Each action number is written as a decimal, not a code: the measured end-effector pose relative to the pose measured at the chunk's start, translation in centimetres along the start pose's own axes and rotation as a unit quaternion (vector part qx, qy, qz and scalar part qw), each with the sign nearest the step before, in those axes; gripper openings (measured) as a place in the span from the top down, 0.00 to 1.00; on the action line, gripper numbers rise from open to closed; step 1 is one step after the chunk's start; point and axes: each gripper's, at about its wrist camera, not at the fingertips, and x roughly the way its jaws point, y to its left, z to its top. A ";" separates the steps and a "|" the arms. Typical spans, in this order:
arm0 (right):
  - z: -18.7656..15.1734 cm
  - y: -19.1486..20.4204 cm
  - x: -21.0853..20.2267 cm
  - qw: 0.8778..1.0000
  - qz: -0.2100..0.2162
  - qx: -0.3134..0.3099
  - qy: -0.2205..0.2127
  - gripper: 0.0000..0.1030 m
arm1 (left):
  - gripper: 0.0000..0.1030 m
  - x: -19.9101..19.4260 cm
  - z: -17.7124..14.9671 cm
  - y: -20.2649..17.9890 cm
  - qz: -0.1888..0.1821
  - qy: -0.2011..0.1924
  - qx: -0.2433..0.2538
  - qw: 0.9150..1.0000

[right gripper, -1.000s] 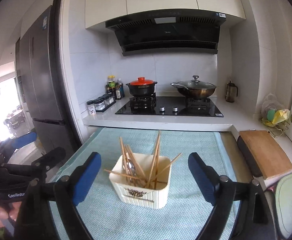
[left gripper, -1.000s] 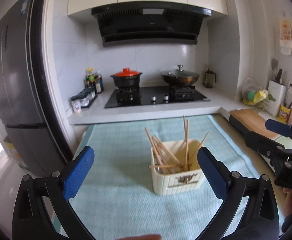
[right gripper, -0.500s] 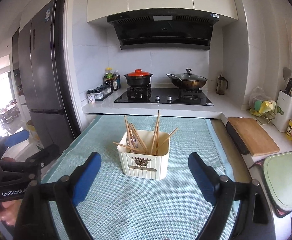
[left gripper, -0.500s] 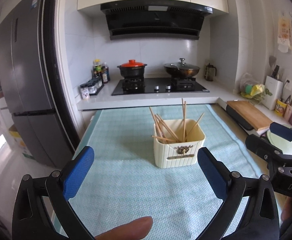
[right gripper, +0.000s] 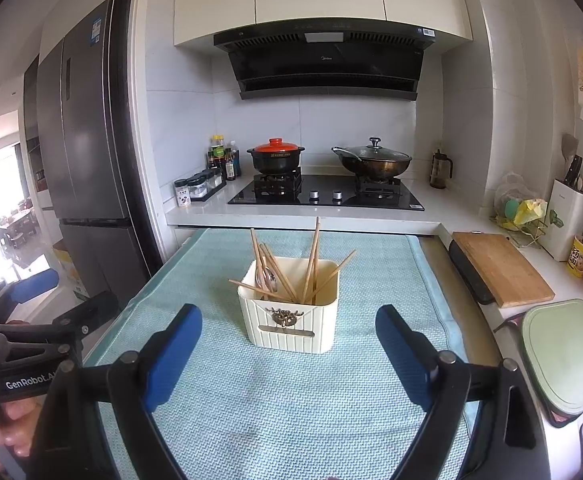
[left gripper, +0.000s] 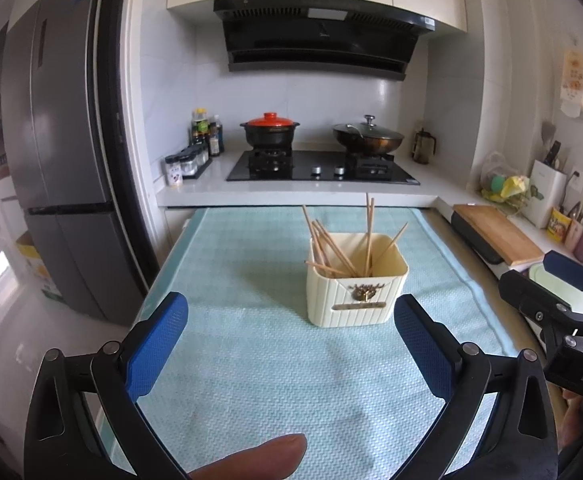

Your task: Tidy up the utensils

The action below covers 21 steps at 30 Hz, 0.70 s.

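Both pairs of fingers stood wide, nothing between: left gripper, right gripper. Beyond them the cream holder of chopsticks sat mid-desk. Only the right view showed a metal spoon inside.

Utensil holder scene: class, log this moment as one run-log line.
phase: approach | left gripper: open, empty | right gripper: open, empty | utensil holder: upright on mat, chopsticks inside, untouched

holder: ribbed cream plastic | chopsticks: wood | mat: woven cloth
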 end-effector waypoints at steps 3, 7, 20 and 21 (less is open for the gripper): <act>-0.1 0.2 -0.2 1.000 0.001 -0.003 0.001 0.12 | 0.00 0.0 -0.1 -0.1 0.002 0.001 0.001 1.000; -0.2 0.3 -0.4 1.000 0.004 -0.004 0.002 0.12 | 0.00 0.0 -0.1 0.0 -0.001 0.000 -0.002 1.000; -0.4 0.8 -1.0 1.000 0.009 -0.007 -0.001 0.12 | 0.00 -0.5 -0.3 0.3 0.008 0.003 -0.009 1.000; -0.5 0.9 -1.0 1.000 0.008 -0.008 -0.001 0.12 | 0.00 -0.5 -0.3 0.3 0.008 0.003 -0.009 1.000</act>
